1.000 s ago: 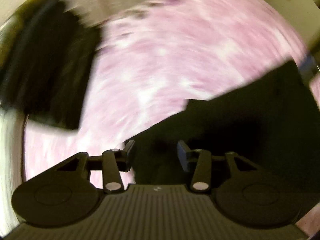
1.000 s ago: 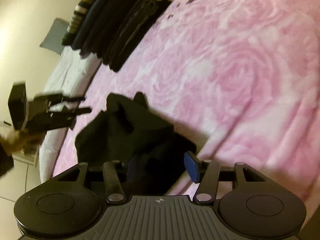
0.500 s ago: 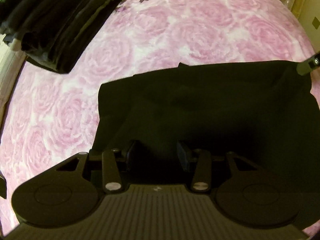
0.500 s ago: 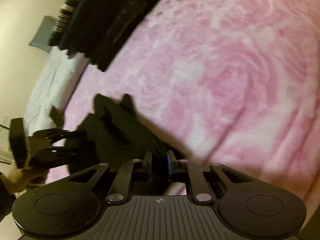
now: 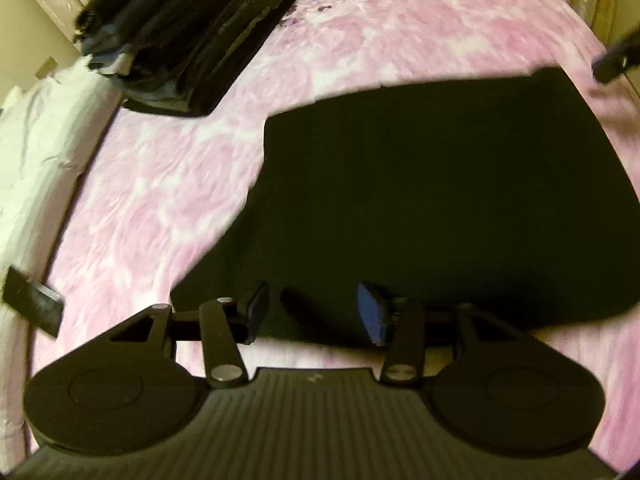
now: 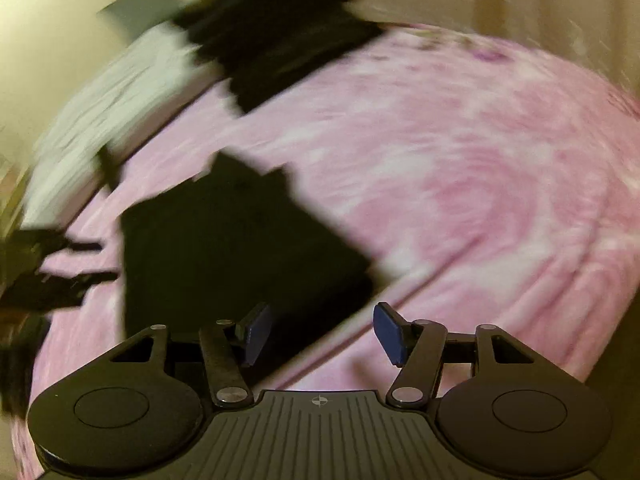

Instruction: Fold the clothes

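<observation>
A black garment (image 5: 440, 200) lies spread flat on the pink rose blanket (image 5: 160, 208). My left gripper (image 5: 314, 312) is open and hovers over the garment's near edge, with nothing pinched between its fingers. My right gripper (image 6: 323, 332) is also open and empty, just off the garment's (image 6: 240, 248) near corner. That view is motion-blurred. From the left wrist view only the tip of the right gripper (image 5: 612, 60) shows, past the garment's far right corner. In the right wrist view, the left gripper (image 6: 52, 272) sits at the garment's left side.
A stack of folded dark clothes (image 5: 188, 32) rests at the blanket's far left corner, also blurred in the right wrist view (image 6: 276, 36). A white sheet (image 5: 40, 140) runs along the bed's left edge. Pale curtains hang behind the bed.
The right gripper, shut on the garment half a second ago, has opened and drawn back. The garment now lies flat, and the left gripper has backed to its near edge.
</observation>
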Tool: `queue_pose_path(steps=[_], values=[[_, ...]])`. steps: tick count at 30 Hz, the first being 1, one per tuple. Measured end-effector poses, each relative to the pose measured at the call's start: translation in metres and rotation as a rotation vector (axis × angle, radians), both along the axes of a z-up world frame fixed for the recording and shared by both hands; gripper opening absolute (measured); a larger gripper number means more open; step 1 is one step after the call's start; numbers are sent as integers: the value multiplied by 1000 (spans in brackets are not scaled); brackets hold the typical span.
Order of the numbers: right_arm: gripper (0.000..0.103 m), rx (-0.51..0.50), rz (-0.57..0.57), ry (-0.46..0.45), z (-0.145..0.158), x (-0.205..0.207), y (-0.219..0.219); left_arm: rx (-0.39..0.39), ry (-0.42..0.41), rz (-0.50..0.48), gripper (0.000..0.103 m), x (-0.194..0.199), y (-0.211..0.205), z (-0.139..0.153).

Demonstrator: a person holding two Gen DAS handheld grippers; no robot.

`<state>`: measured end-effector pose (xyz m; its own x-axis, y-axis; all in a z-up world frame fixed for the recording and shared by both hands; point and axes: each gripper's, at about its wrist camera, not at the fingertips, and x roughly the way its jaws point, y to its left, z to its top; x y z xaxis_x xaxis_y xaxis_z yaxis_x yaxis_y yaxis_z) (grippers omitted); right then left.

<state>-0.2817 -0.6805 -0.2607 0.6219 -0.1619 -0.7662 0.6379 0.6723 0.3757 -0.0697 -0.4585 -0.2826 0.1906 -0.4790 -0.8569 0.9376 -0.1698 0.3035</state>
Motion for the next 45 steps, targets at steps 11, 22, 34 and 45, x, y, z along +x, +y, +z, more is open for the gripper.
queue_pose_path(steps=[11, 22, 34, 45], values=[[81, 40, 279, -86, -38, 58, 111, -83, -96, -134, 55, -41, 119, -26], [24, 387, 138, -310, -116, 63, 73, -223, -466, -419, 73, -72, 125, -78], [23, 516, 289, -364, -109, 59, 37, -256, -835, -703, 69, -70, 69, -137], [23, 381, 575, -308, -87, 24, 13, -212, -769, -600, 25, -136, 110, -110]])
